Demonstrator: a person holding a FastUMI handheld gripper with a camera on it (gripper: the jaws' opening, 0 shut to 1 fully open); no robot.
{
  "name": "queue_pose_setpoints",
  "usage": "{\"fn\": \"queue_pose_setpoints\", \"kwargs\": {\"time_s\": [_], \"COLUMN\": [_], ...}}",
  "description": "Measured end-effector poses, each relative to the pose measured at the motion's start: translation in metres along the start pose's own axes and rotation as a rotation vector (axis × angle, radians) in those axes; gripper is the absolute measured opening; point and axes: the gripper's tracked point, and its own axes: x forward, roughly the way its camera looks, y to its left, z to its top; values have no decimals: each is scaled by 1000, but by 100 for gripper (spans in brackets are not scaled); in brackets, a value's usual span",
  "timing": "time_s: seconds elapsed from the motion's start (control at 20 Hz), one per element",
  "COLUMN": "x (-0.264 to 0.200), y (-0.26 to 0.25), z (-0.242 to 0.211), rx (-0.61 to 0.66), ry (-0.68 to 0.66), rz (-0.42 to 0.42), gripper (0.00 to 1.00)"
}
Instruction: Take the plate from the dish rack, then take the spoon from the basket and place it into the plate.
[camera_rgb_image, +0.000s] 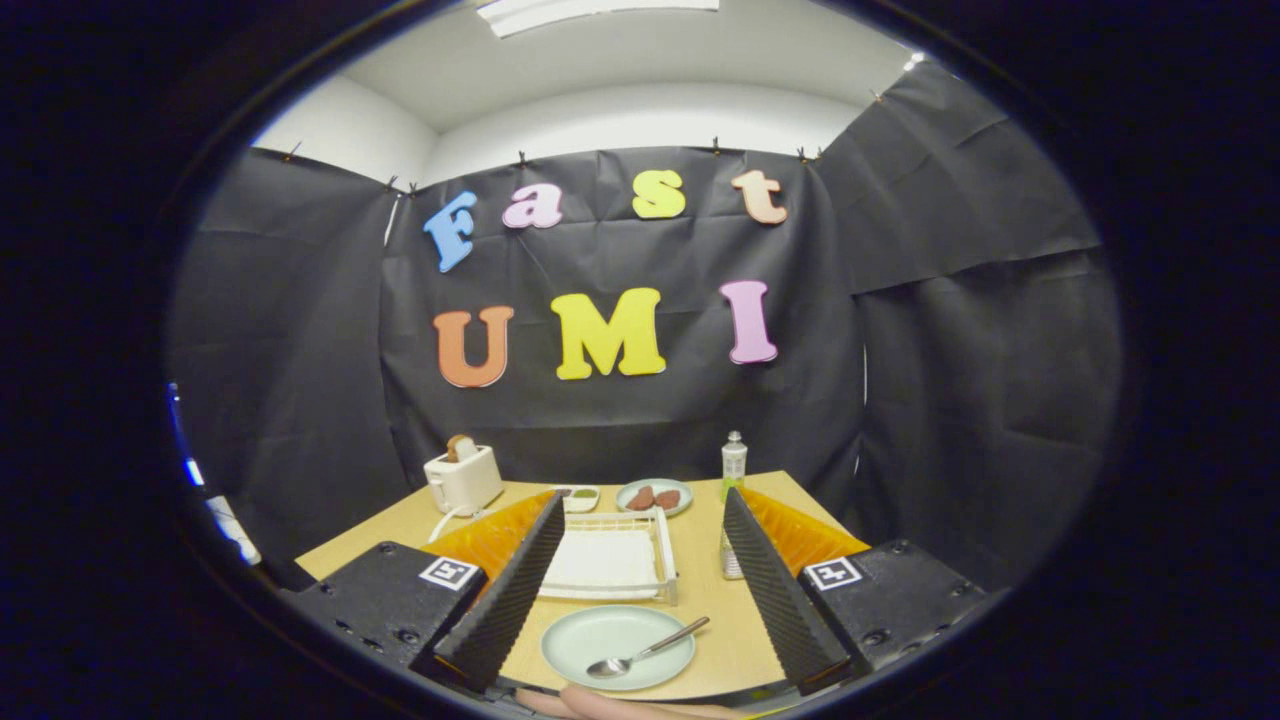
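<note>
A pale green plate (610, 632) lies on the wooden table (700, 590) between my fingers, close in. A metal spoon (645, 652) rests on it, bowl toward me and handle running off the plate's far right rim. Just beyond the plate stands the white wire dish rack (612, 558). My gripper (640, 520) is open and held back above the table, its fingers wide apart with nothing between them. A basket is partly hidden behind the right finger (775, 590).
A white toaster (463, 478) with toast stands at the far left. At the back are a small dish (580, 496), a plate with brown food (654, 496) and a clear bottle (734, 462). A hand shows below the plate.
</note>
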Motion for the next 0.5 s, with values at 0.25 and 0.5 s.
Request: {"fn": "queue_pose_setpoints", "kwargs": {"time_s": [0.25, 0.5], "x": [1, -1], "y": [4, 10], "z": [-7, -15], "rx": [-27, -28], "ry": [10, 21], "rz": [-4, 24], "gripper": [100, 100]}}
